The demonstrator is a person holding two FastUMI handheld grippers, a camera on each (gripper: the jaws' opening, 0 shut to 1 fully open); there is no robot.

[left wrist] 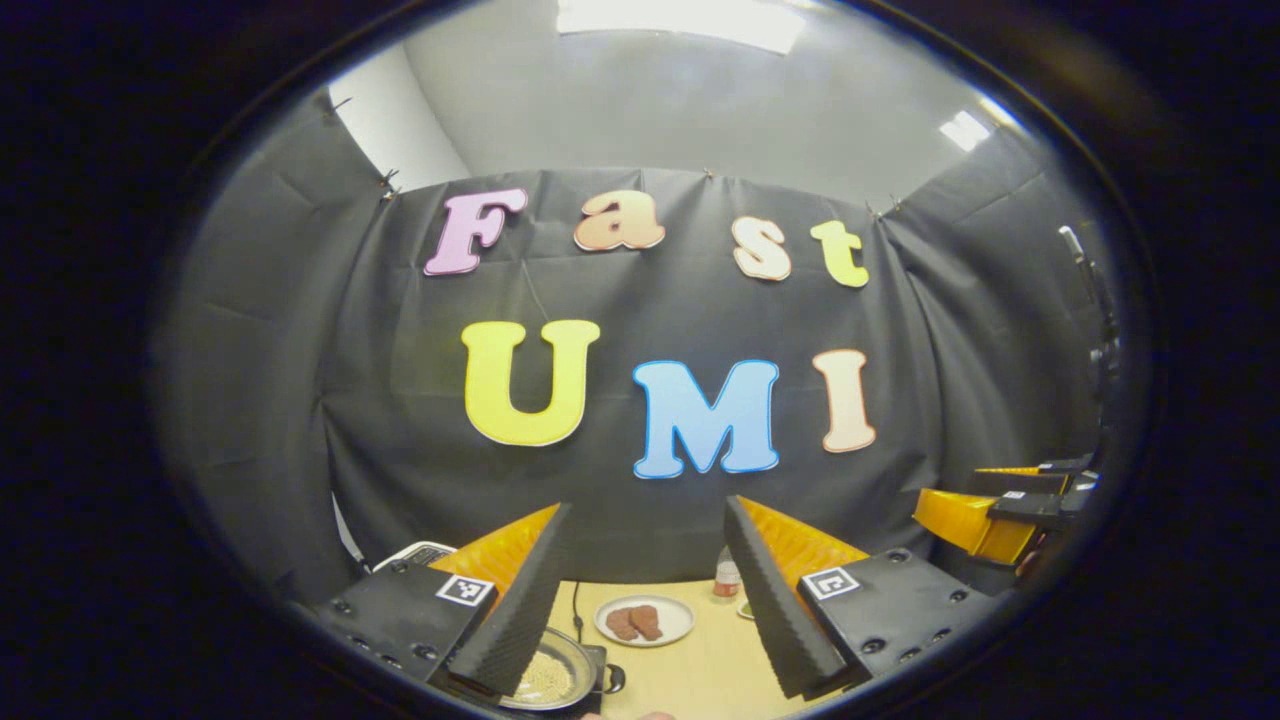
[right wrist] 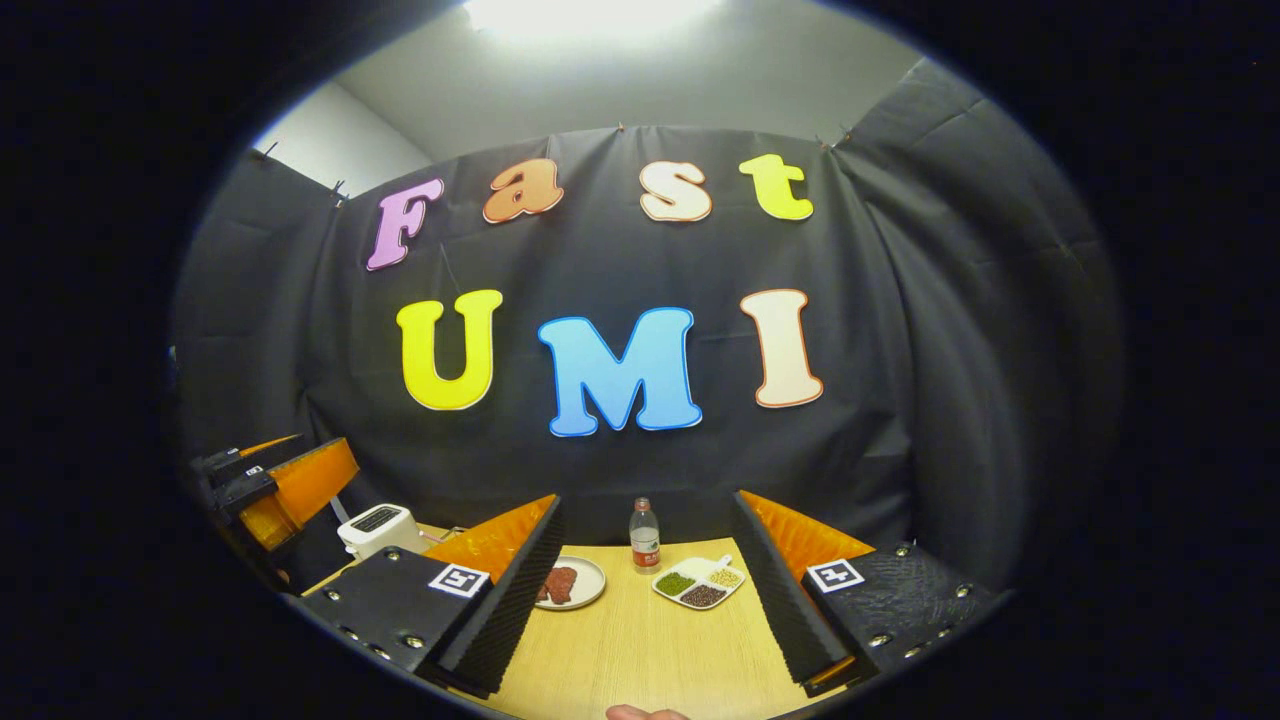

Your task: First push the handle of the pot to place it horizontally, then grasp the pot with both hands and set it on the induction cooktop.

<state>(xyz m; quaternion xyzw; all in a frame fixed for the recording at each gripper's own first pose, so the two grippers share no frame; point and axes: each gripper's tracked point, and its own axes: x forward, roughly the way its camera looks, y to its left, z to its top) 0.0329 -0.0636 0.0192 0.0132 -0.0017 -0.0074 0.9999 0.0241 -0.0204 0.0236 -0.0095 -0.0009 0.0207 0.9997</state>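
I am holding the left gripper [left wrist: 648,600] and right gripper [right wrist: 645,590] spread wide above the pale wooden table [right wrist: 640,650], ready; the round steel grain-filled pot [left wrist: 548,680] is sitting at its near-left edge

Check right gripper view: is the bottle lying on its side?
No. The bottle stands upright on the table, between the meat plate and the divided dish.
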